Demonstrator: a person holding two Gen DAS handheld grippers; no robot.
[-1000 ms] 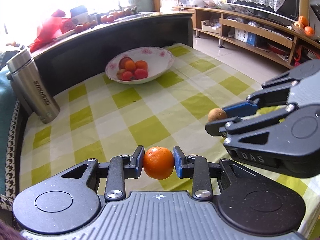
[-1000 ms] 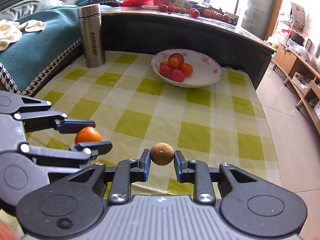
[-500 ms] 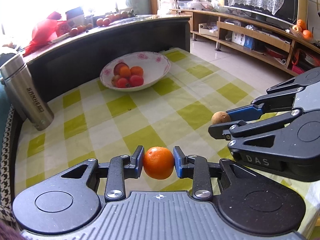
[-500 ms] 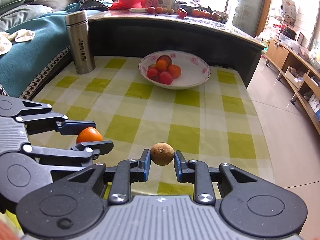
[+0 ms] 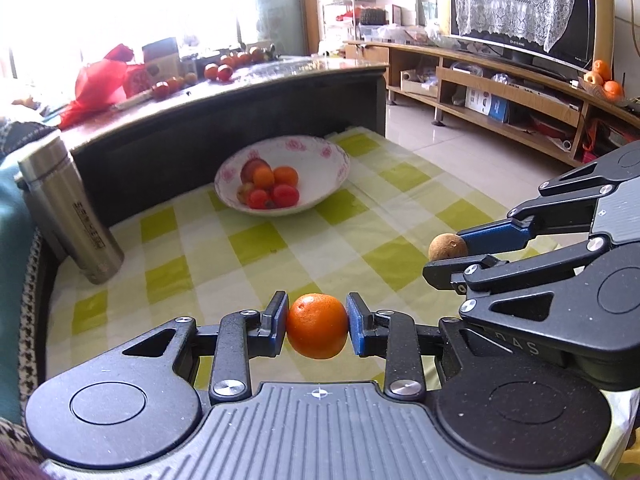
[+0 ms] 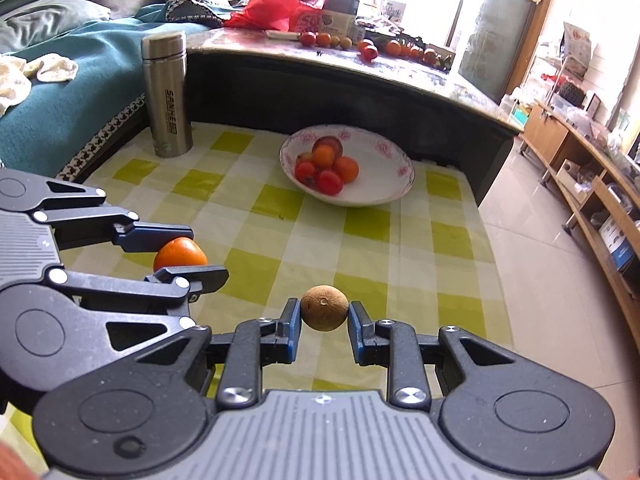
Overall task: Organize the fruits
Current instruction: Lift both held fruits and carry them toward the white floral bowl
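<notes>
we carry both fruits higher above the green-checked tablecloth (image 5: pixel 256 244), white floral bowl (image 5: pixel 340 160) now farther ahead: left gripper (image 5: pixel 317 326) pinching a round orange tangerine (image 5: pixel 317 331), right gripper (image 6: pixel 323 318) pinching a small brown fruit (image 6: pixel 324 307). drop-off looks next.

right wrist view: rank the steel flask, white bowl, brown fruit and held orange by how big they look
1. white bowl, widest in the picture.
2. steel flask, tall but narrower.
3 and 4. held orange and brown fruit look alike; the orange is partly hidden by a finger, and both sit near the camera, so I won't rank them.
</notes>
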